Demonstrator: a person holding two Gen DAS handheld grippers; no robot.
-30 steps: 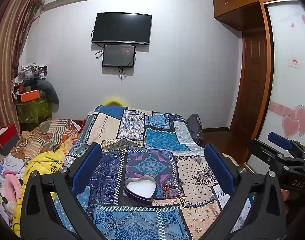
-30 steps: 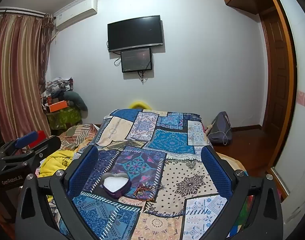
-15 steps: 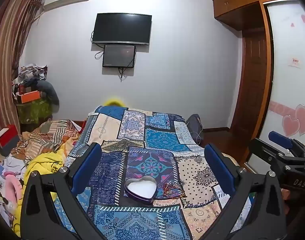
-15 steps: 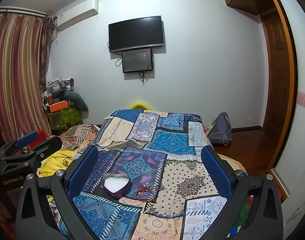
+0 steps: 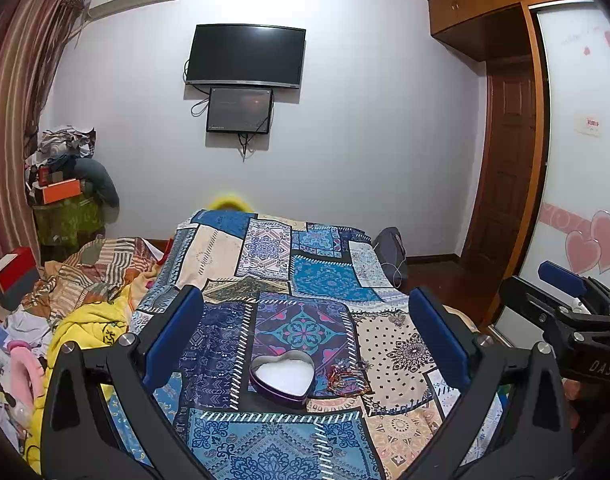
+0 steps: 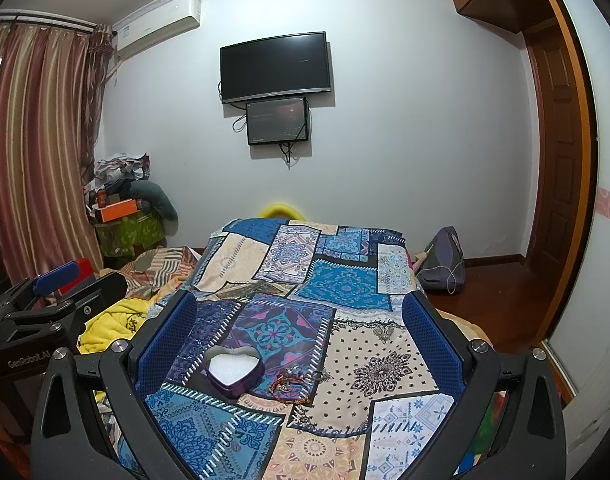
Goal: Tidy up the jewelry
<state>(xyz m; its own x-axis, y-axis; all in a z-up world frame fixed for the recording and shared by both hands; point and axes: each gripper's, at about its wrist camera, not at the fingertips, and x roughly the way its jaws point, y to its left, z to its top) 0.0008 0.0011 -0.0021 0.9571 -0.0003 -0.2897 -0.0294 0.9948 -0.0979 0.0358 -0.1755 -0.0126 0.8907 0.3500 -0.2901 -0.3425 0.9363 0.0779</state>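
Note:
A purple heart-shaped box (image 5: 283, 376) with a white lining lies open on the patchwork bedspread (image 5: 317, 280); it also shows in the right wrist view (image 6: 235, 372). A small tangle of red and gold jewelry (image 5: 347, 378) lies just right of the box, also in the right wrist view (image 6: 293, 380). My left gripper (image 5: 305, 340) is open and empty, held above the bed short of the box. My right gripper (image 6: 301, 340) is open and empty, also above the bed. Each gripper shows at the edge of the other's view.
Crumpled blankets and a yellow cloth (image 5: 89, 324) lie left of the bedspread. A pile of clutter (image 5: 65, 184) stands in the left corner. A grey bag (image 6: 441, 260) sits on the floor at right, by the wooden door (image 6: 561, 160).

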